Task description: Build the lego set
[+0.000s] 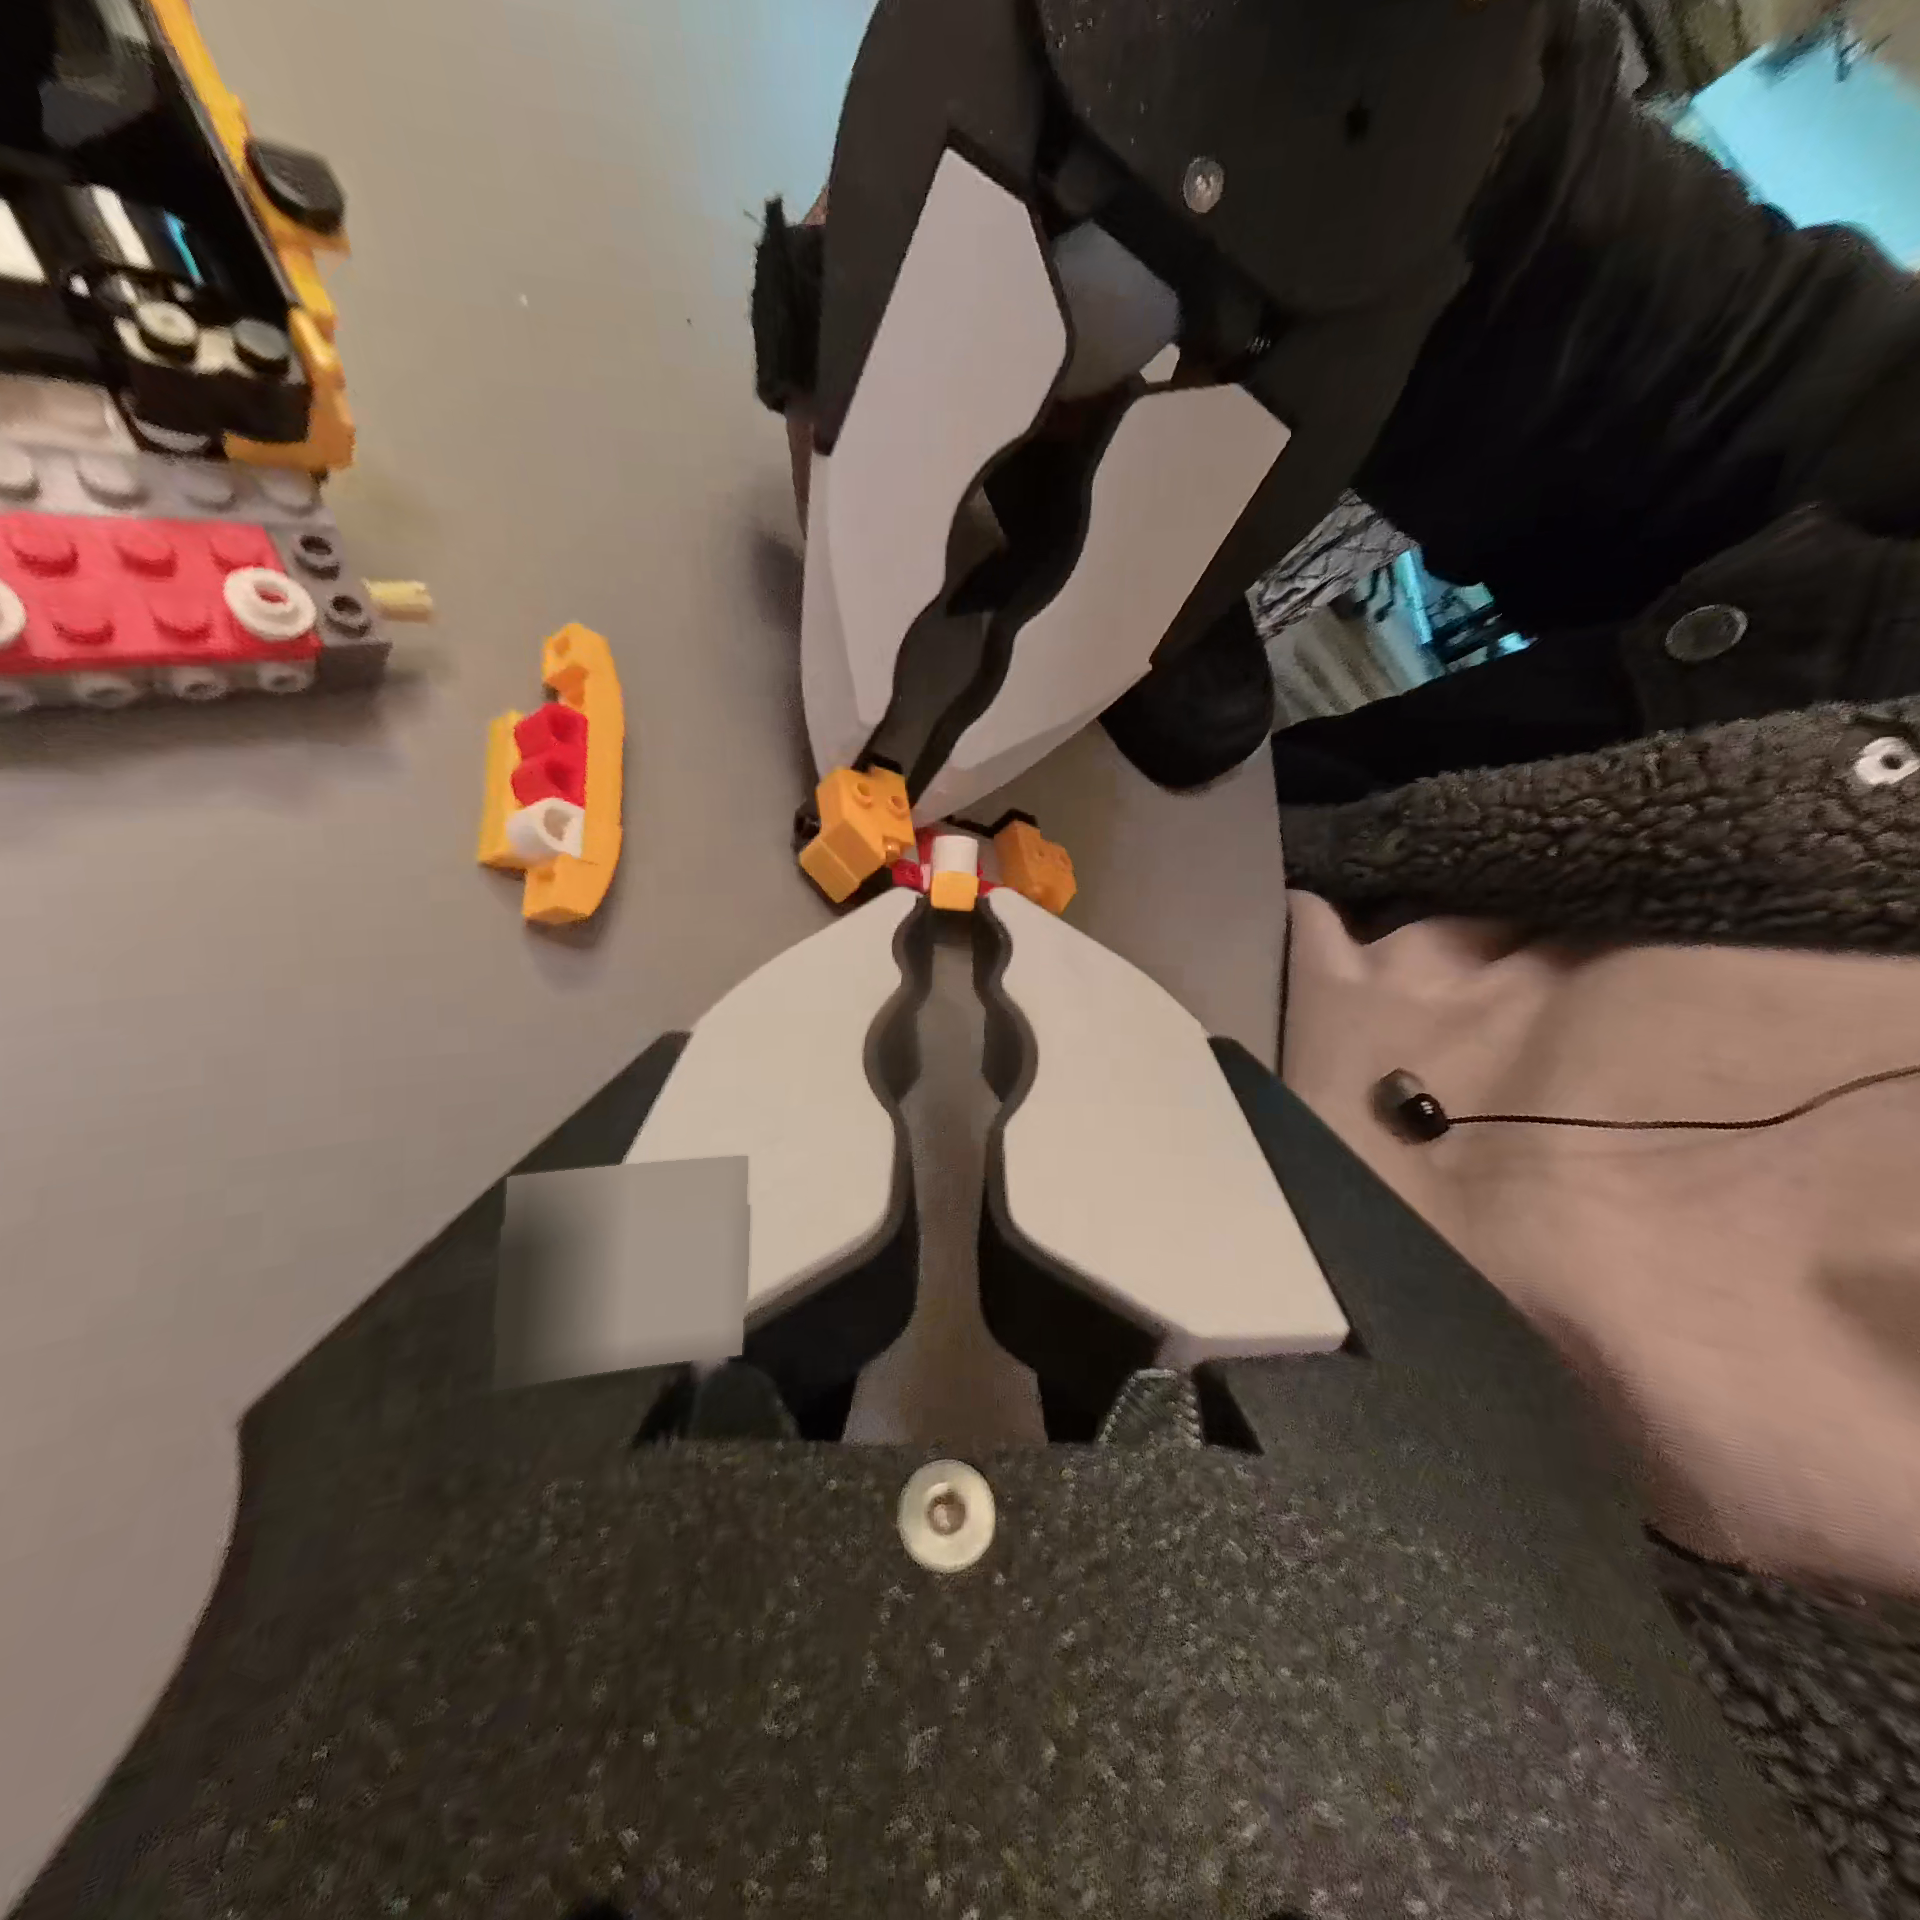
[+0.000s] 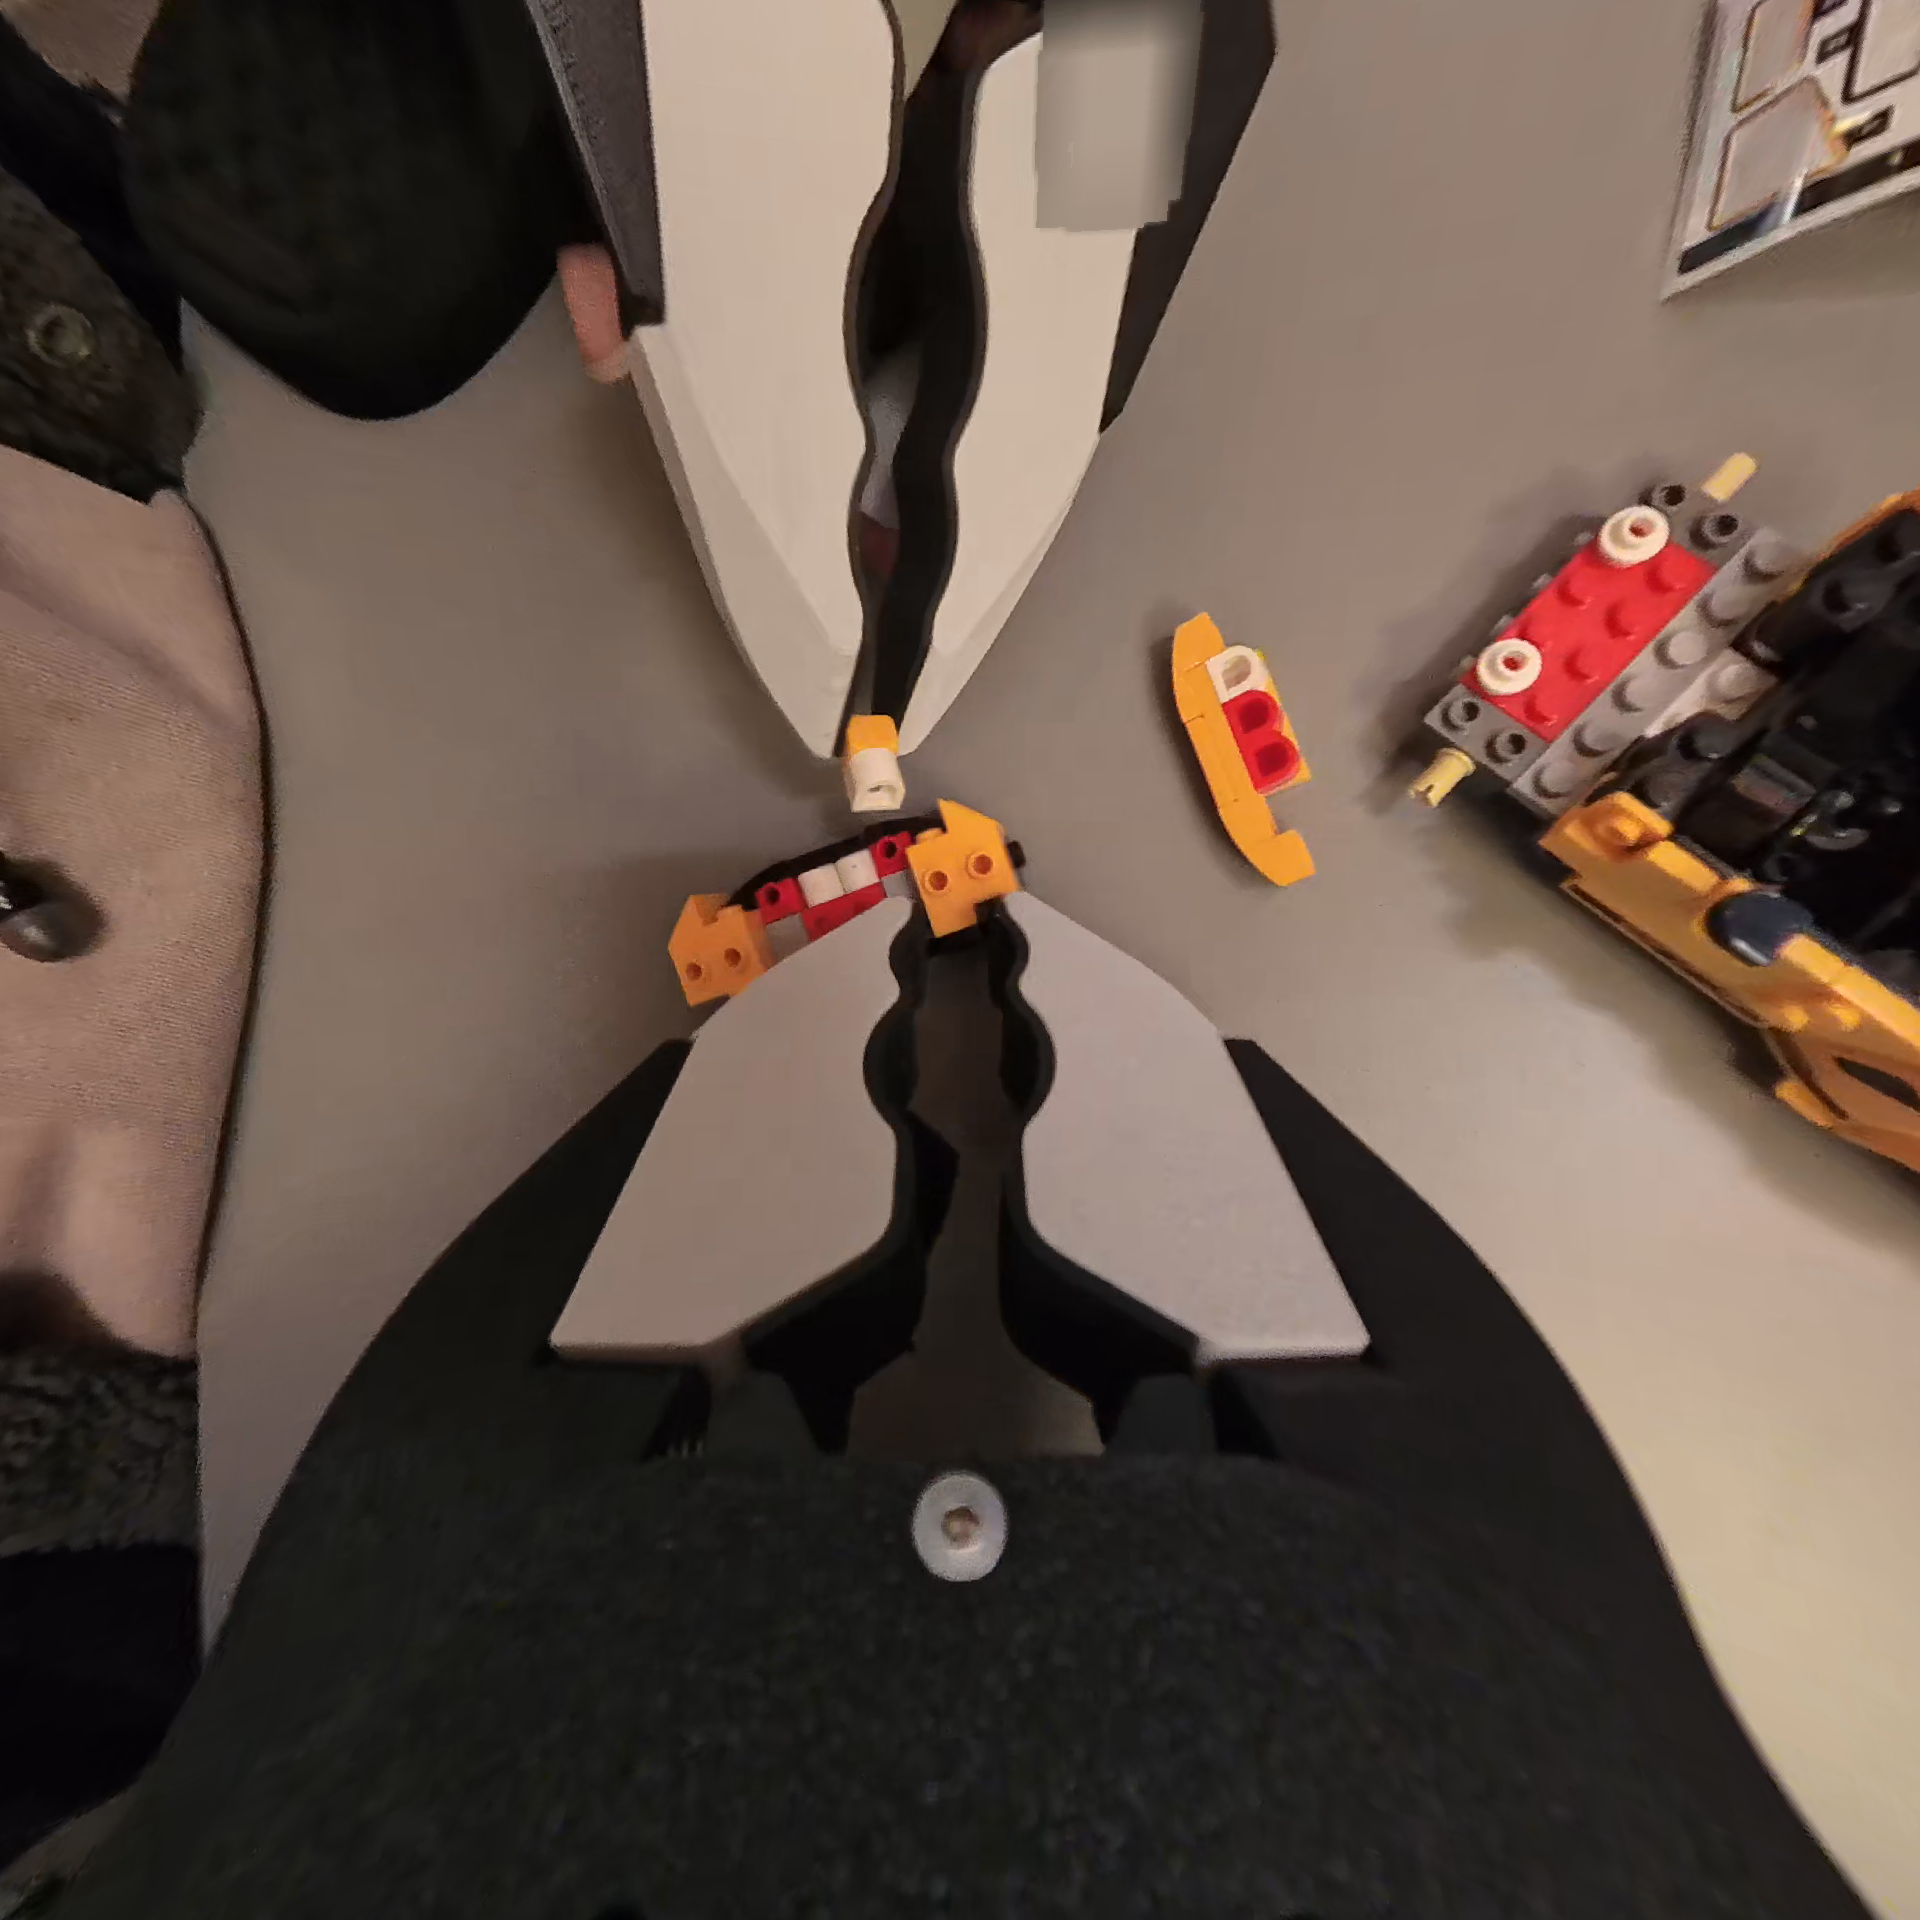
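Note:
My left gripper (image 1: 951, 914) is shut on a small orange and white piece (image 1: 952, 871). It holds the piece just above a curved sub-assembly (image 2: 831, 899) made of red and white bricks with an orange block at each end. My right gripper (image 2: 958, 928) is shut on the assembly's orange end block (image 2: 961, 873). In the left wrist view the right gripper (image 1: 899, 784) comes in from the top and grips that block (image 1: 857, 836). In the right wrist view the left gripper (image 2: 873, 736) comes from the top with the small piece (image 2: 871, 771) a short gap from the assembly.
A second orange curved part with red and white bricks (image 1: 556, 779) (image 2: 1242, 748) lies on the grey table. A chassis with a red plate (image 1: 156, 592) (image 2: 1600, 644) and an orange and black body (image 2: 1766, 935) stand beside it. A booklet (image 2: 1797, 135) lies further off. The person's lap borders the table edge (image 1: 1280, 935). Only a small space, under 4 cm, lies between the two pairs of fingers.

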A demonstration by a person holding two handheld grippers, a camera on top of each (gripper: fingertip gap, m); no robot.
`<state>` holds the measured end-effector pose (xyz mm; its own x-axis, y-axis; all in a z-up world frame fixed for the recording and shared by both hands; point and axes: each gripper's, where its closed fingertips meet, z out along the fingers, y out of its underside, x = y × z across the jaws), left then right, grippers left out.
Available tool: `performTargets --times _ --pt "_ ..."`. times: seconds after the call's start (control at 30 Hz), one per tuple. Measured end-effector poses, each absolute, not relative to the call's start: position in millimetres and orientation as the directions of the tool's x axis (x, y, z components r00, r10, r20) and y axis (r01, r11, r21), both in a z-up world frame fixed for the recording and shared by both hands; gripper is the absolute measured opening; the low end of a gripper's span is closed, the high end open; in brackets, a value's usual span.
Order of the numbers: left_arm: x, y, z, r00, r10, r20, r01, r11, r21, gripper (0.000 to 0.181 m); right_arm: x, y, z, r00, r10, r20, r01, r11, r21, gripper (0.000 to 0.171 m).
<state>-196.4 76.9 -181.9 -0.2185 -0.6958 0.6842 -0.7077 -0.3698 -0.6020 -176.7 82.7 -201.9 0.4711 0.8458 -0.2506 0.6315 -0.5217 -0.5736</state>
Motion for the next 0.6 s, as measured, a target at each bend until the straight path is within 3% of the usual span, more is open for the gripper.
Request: performTargets --times 0.27,0.6 --pt "-198.2 76.2 -172.2 -0.205 -0.548 0.811 -0.711 -0.485 -0.509 0.007 -186.8 71.5 -192.3 0.466 0.672 -0.576 0.498 -0.737 -0.457 0.010" --pt "-202.1 66.2 -174.2 -0.221 -0.528 0.820 -0.746 -0.449 -0.491 0.007 -186.0 67.7 -185.0 0.461 0.655 -0.599 0.518 -0.747 -0.417 0.009"
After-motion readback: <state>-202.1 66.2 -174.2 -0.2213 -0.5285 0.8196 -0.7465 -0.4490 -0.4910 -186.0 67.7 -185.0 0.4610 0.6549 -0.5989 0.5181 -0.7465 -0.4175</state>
